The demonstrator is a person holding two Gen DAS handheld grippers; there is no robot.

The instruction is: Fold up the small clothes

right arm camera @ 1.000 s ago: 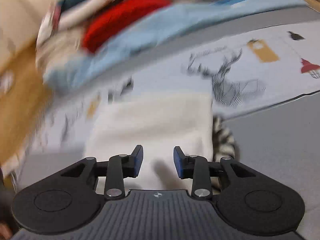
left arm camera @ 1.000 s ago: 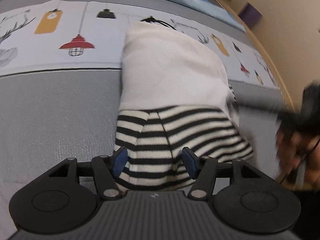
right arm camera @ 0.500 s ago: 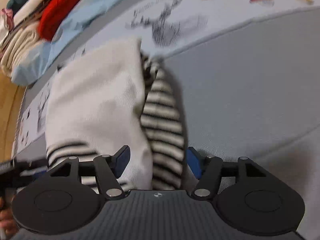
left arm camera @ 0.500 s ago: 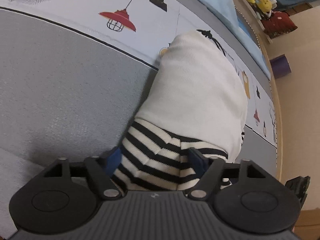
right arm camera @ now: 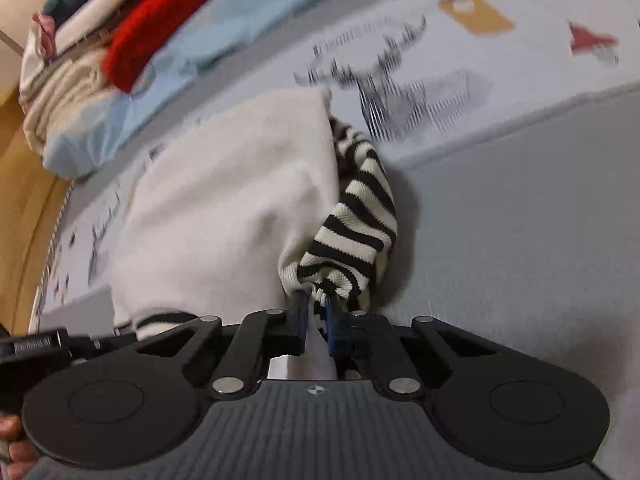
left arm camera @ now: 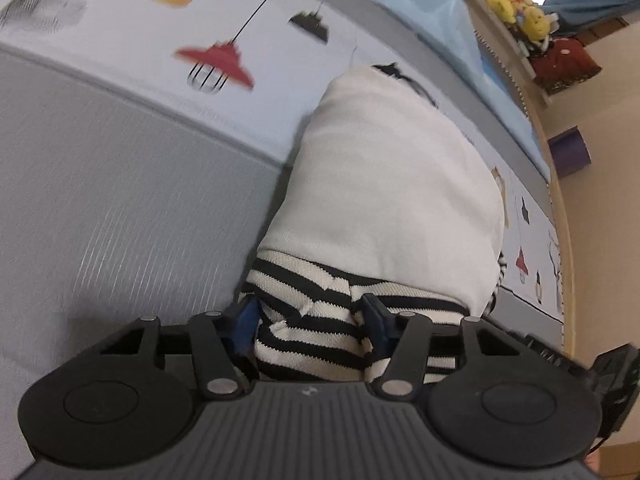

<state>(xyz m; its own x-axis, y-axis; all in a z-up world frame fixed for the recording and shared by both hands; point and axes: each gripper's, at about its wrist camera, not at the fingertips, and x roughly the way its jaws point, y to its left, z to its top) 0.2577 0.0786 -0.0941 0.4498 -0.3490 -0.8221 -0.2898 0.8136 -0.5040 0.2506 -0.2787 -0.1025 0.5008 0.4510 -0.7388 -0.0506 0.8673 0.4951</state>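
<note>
A small cream garment [left arm camera: 392, 184] with a black-and-white striped part [left arm camera: 316, 328] lies folded on the grey mat [left arm camera: 120, 208]. My left gripper [left arm camera: 310, 320] straddles the striped hem with its jaws still apart, the cloth bunched between the blue pads [left arm camera: 244, 320]. In the right wrist view the same garment [right arm camera: 224, 208] shows its striped sleeve [right arm camera: 356, 216] along the right side. My right gripper [right arm camera: 316, 308] is shut on the bunched near corner of the cloth, cream and striped layers together.
The mat has a printed band with lamps [left arm camera: 216, 64] and a deer [right arm camera: 396, 92]. A pile of clothes, red [right arm camera: 160, 28] and light blue [right arm camera: 224, 32], lies at the far edge. A wooden rim [left arm camera: 560, 216] borders the mat. The other gripper [right arm camera: 36, 348] shows at lower left.
My right gripper has closed on the garment's near corner, from wide open. My left gripper has narrowed around the striped hem and moved slightly closer.
</note>
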